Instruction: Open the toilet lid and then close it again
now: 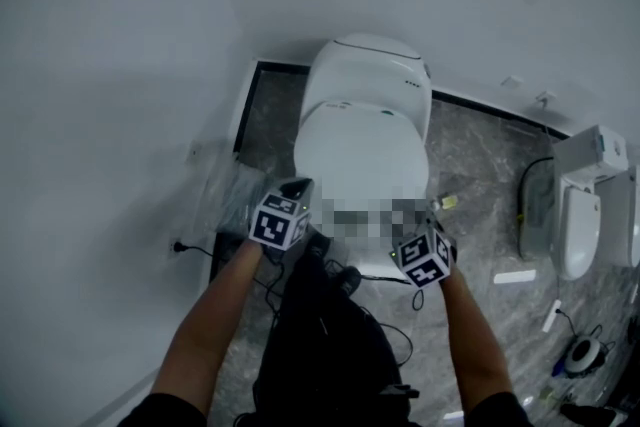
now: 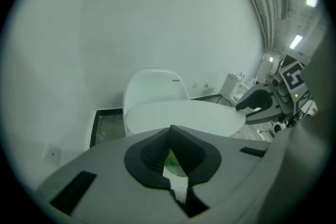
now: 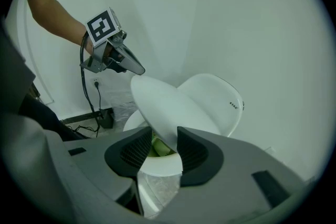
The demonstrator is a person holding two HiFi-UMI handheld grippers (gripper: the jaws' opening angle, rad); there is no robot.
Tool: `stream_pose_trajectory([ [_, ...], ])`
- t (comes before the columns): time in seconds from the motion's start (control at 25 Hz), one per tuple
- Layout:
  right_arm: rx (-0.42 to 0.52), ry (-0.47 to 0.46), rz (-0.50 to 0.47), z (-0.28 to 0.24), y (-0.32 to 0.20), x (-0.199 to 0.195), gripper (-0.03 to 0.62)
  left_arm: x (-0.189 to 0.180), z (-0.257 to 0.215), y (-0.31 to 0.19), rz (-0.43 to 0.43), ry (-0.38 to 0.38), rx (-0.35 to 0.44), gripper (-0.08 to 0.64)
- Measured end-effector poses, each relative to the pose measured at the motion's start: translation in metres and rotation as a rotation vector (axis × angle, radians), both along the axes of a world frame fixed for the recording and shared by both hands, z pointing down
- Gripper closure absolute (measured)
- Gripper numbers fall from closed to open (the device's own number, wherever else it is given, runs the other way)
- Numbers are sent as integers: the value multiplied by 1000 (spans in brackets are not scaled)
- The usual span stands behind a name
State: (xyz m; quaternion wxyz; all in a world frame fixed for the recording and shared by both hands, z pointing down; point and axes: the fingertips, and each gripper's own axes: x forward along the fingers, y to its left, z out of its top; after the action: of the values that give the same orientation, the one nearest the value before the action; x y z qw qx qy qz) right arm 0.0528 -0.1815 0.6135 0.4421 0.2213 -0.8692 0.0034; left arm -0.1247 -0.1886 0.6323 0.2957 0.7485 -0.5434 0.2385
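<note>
On the right gripper [image 3: 159, 140], the jaws pinch the front rim of the glossy white oval plastic toilet lid [image 3: 163, 105], which is slightly raised. The left gripper [image 2: 170, 136], its jaws pressed together and empty, sits beside that rim. The shallow one-sided pinch could slip and drop the lid.

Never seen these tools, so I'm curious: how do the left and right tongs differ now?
The left tongs are closed tip to tip; the right tongs clamp the toilet lid's edge. The left tongs sit at the lid's left, the right tongs at its right. Both carry marker cubes.
</note>
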Motion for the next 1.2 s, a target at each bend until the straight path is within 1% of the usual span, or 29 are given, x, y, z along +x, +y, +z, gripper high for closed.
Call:
stream_pose_trajectory([
  [0.12, 22, 6, 9, 3, 6, 2, 431, 2, 6, 5, 4, -13, -6, 552],
  [0.2, 17, -7, 20, 2, 11, 5, 431, 2, 11, 7, 8, -27, -13, 552],
  [0.28, -12, -34, 40, 2, 15, 10, 431, 2, 16, 10, 9, -30, -25, 552],
  [0.36, -66, -69, 72, 1, 17, 16, 433, 3, 21, 14, 9, -36, -38, 552],
  [0.4, -97, -89, 91, 0, 16, 18, 442, 3, 24, 16, 8, -38, -43, 552],
  [0.48, -149, -132, 137, 0, 12, 20, 501, 4, 29, 19, 6, -39, -52, 552],
  [0.52, -167, -150, 164, 1, 9, 20, 519, 4, 32, 20, 5, -38, -55, 552],
  [0.6, -194, -174, 213, 9, 3, 21, 576, 5, 38, 23, 4, -35, -63, 552],
  [0.72, -243, -189, 245, 27, 3, 20, 577, 6, 47, 30, 3, -35, -77, 552],
  [0.88, -297, -186, 268, 50, 11, 18, 578, 8, 59, 38, -3, -25, -89, 552],
  [1.2, -355, -123, 300, 85, 24, 18, 578, 8, 87, 49, -11, -17, -118, 552],
])
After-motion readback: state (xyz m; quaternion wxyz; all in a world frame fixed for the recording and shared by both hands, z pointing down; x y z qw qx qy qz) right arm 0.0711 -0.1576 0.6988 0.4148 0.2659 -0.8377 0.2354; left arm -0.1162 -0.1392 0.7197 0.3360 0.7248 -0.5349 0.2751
